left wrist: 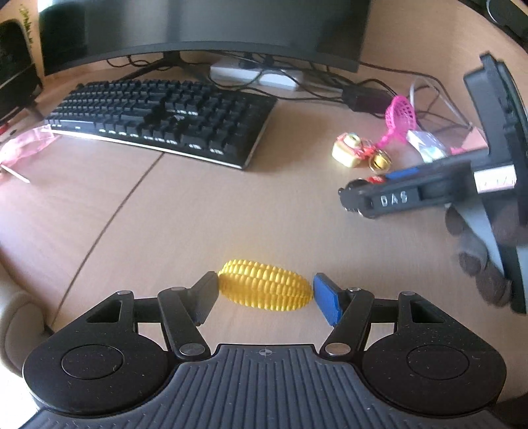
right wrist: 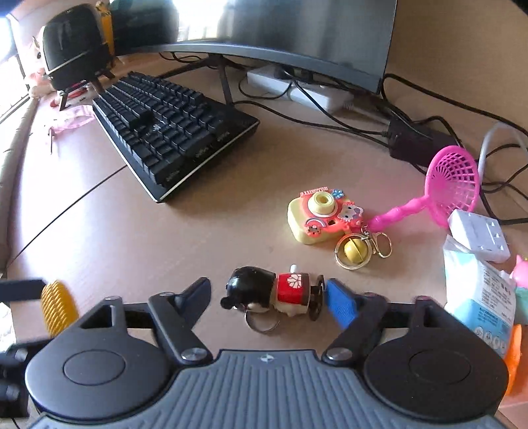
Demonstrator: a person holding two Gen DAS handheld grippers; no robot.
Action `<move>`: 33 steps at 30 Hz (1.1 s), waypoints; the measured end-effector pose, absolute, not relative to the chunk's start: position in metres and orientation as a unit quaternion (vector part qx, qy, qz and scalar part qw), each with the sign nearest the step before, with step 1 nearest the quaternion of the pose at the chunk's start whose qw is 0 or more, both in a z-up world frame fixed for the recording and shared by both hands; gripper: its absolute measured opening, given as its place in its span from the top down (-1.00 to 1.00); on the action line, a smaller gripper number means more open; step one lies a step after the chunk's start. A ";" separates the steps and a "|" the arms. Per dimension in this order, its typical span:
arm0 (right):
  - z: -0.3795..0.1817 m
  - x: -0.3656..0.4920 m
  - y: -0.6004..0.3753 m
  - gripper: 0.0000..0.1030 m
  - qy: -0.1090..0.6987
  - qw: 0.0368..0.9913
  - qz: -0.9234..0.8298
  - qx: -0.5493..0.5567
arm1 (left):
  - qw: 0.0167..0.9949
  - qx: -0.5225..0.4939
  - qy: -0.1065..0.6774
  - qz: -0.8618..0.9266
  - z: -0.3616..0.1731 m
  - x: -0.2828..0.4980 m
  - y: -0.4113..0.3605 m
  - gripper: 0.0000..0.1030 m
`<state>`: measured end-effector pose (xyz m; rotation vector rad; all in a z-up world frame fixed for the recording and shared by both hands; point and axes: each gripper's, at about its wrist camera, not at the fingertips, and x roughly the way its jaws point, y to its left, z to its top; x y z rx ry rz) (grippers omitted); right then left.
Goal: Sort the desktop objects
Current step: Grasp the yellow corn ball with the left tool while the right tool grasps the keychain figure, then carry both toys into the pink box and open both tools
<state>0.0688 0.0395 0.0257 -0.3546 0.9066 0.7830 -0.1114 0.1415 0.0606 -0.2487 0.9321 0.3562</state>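
Pale wood-grain desk (left wrist: 171, 211) with a dark curved seam running across the top, lit warm and bright from the left. At the back, curved black monitor (right wrist: 297, 29) on a thin-legged stand, black keyboard (right wrist: 171, 132) angled before it, white power strip (right wrist: 297, 87) and tangled black cables (right wrist: 429, 109) behind. Far left, a rounded black appliance on small legs (right wrist: 74, 46), glare from a window beside it; plain tan wall (right wrist: 462, 39) behind the monitor.
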 end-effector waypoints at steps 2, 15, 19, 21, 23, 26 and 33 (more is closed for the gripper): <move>0.030 0.065 0.033 -0.26 0.419 0.812 0.370 -0.170 | 0.871 -0.118 0.449 0.161 0.059 -0.112 0.137 -0.34; 0.102 0.005 -0.121 -0.26 0.413 0.845 0.319 -0.119 | 0.901 -0.035 0.433 -0.025 0.089 -0.049 0.059 -0.34; 0.140 -0.011 -0.184 -0.26 0.377 0.895 0.228 -0.072 | 0.908 -0.001 0.403 -0.112 0.113 -0.020 0.015 -0.34; 0.160 -0.021 -0.213 -0.26 0.347 0.919 0.179 -0.058 | 0.910 0.014 0.384 -0.152 0.127 -0.009 -0.006 -0.34; 0.178 -0.030 -0.234 -0.26 0.320 0.936 0.138 -0.053 | 0.911 0.026 0.366 -0.190 0.140 0.002 -0.027 -0.34; 0.198 -0.044 -0.260 -0.26 0.282 0.954 0.088 -0.045 | 0.909 0.040 0.345 -0.231 0.157 0.022 -0.057 -0.34; 0.218 -0.051 -0.291 -0.26 0.251 0.967 0.026 -0.021 | 0.914 0.050 0.298 -0.270 0.186 0.057 -0.100 -0.34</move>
